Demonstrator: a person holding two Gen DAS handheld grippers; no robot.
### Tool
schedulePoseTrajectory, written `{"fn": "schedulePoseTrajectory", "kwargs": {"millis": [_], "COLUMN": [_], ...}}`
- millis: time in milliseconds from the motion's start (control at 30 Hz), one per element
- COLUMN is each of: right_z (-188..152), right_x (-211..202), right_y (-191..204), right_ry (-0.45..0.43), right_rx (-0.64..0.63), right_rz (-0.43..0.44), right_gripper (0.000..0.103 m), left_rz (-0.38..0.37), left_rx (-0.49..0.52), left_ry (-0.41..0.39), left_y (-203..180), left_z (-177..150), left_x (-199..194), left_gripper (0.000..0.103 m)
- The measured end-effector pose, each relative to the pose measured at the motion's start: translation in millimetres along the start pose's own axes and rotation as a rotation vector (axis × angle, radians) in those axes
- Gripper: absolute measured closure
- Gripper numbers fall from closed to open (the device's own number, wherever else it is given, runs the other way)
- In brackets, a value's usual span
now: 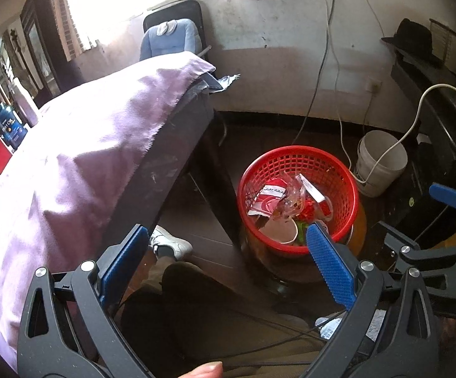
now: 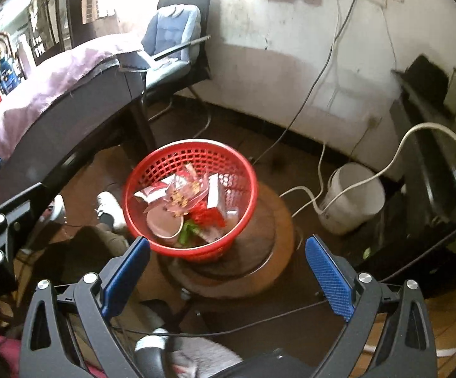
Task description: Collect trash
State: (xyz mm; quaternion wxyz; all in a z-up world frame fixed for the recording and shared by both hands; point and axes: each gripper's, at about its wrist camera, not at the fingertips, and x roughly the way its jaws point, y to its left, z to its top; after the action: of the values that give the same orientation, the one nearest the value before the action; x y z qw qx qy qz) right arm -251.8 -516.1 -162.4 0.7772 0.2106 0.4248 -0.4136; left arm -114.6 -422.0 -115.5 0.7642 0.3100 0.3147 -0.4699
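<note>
Trash fills the red basket just beyond both empty, spread claws.

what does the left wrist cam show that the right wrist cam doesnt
Only the left wrist view shows the black hat on the right-hand shelf, sharp. Only the right wrist view shows the round wooden stool under the red basket and the chair's seat. Both show the basket of trash, the white bucket, the purple-covered table, and both grippers open and empty.

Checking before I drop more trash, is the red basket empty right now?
No, the red basket already holds a paper cup and crumpled wrappers.
</note>
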Motion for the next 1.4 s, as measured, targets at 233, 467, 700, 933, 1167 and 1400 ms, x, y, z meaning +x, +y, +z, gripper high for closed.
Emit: {"fn": "schedulePoseTrajectory", "kwargs": {"millis": [233,467,700,933,1167,1400], "right_z": [-3.0,-15.3,-23.5,-24.7,-11.4,-7.9], "right_x": [0.9,6.6,7.1,20.0,3.8,11.1], "right_y": [-3.3,1.5,0.7,-10.5,-0.2,-2.9], "right_ry": [0.001,0.029,0.014,0.086,0.020,0.057], "right_rx": [0.030,0.089,0.139,0.205,0.144,0.172], "right_rz": [0.030,0.108,-0.048,0.066,0.073,0.102], "right_gripper": [0.006,0.006,0.006,0.006,0.006,0.006], "left_rz": [0.014,0.033,0.051,0.061,0.053,0.047], "left_rx": [-0.047,-0.066,-0.081,-0.078,-0.084,-0.086], "left_ry": [0.003,0.029,0.041,0.051,0.055,0.059], "left_y": [13.4,19.4,24.6,26.9,28.6,30.0], "left_z": [-0.6,-1.3,-5.1,-7.3,-6.7,-4.8], "left_x": [1.3,12.9,18.8,22.9,23.9,24.0], "left_gripper": [0.007,0.007,0.007,0.007,0.007,0.007]}}
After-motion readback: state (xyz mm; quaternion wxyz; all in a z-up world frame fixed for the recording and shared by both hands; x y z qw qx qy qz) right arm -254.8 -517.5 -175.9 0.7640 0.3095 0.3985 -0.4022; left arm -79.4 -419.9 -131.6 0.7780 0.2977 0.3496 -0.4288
